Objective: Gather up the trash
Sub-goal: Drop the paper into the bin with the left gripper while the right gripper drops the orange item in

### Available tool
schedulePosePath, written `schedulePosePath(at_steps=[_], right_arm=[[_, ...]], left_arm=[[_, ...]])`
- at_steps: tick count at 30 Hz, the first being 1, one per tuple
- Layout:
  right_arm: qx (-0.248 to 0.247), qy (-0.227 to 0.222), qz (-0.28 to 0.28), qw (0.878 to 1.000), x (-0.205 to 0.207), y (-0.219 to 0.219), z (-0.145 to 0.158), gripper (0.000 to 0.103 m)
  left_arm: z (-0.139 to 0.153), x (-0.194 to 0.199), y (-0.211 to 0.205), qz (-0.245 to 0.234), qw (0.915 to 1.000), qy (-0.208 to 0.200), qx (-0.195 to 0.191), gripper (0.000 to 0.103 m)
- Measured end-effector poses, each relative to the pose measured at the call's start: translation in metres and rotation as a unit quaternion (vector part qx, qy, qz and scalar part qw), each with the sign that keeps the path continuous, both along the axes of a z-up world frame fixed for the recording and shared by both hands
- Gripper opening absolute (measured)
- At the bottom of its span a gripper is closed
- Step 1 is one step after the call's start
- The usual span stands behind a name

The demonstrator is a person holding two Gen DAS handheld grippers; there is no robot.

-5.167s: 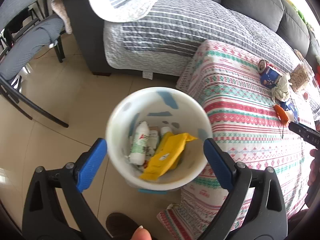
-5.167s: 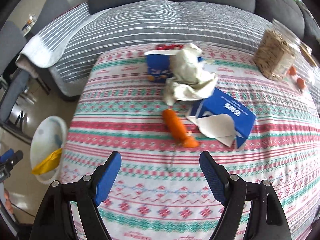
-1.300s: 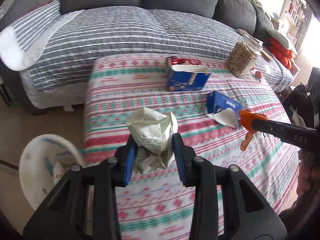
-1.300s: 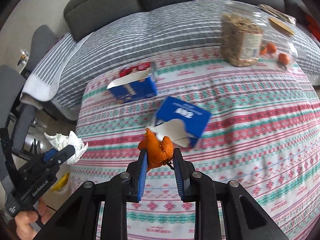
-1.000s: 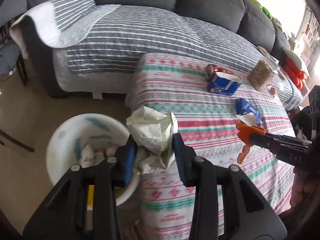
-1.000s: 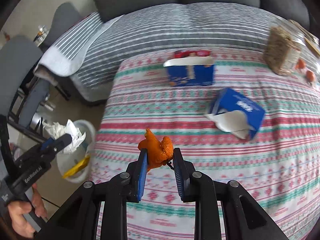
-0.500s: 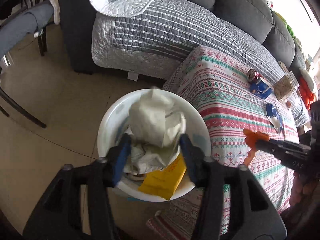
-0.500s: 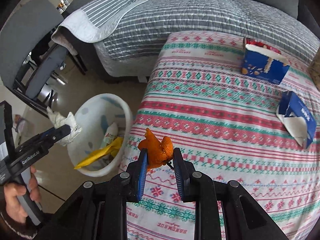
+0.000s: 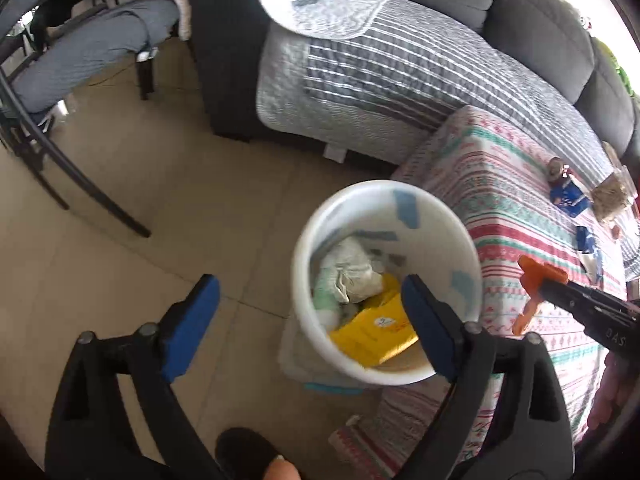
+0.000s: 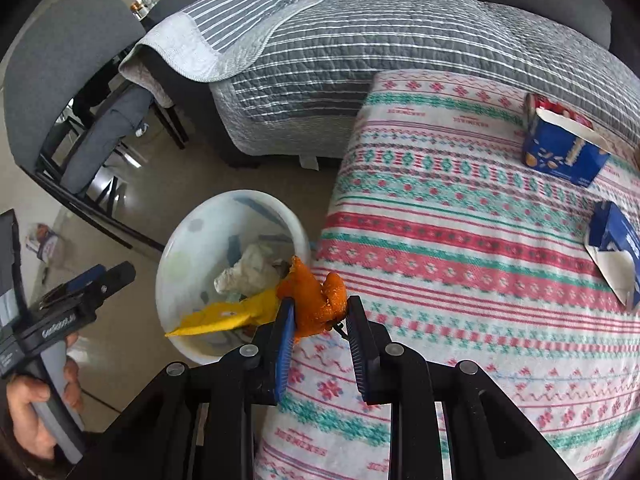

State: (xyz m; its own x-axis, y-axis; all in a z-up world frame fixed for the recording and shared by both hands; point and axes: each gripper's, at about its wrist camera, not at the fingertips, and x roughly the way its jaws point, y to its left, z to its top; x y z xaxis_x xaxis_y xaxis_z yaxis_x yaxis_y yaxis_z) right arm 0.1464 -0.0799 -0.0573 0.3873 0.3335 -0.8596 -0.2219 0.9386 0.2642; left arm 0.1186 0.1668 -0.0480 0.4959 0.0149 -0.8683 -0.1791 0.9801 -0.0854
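In the left wrist view, my left hand-held gripper (image 9: 310, 322) is opening with nothing between its pads; the crumpled paper (image 9: 352, 274) lies inside the white bin (image 9: 460, 248), centre frame. In the right wrist view, my right hand-held gripper (image 10: 320, 326) stays clenched on the orange peel (image 10: 314, 302); the bin's rim (image 10: 176, 240) sits just left of it, so I judge a short leftward carry remains.

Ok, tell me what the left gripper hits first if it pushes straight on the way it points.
Probably the white bin's near rim: the left gripper, jaws opening and empty, centres there. Slightly further right, it would enter the bin and meet the crumpled paper. Depth is unclear.
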Motion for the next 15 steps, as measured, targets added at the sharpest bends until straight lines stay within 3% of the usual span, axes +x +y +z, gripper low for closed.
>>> schedulePosePath(at_steps=[8,12,15], right_arm=[[0.032,0.02,0.004,0.999,0.02,0.038,-0.018,0.03],[0.039,0.016,-0.008,0.999,0.022,0.04,-0.017,0.064],[0.029,0.006,-0.016,0.999,0.02,0.035,-0.011,0.065]], left_arm=[[0.008,-0.01,0.014,0.015,0.9998,0.0,-0.009,0.1],[0.013,-0.011,0.015,0.017,0.9998,-0.006,-0.01,0.101],[0.014,-0.012,0.016,0.022,0.9996,-0.005,-0.017,0.101]])
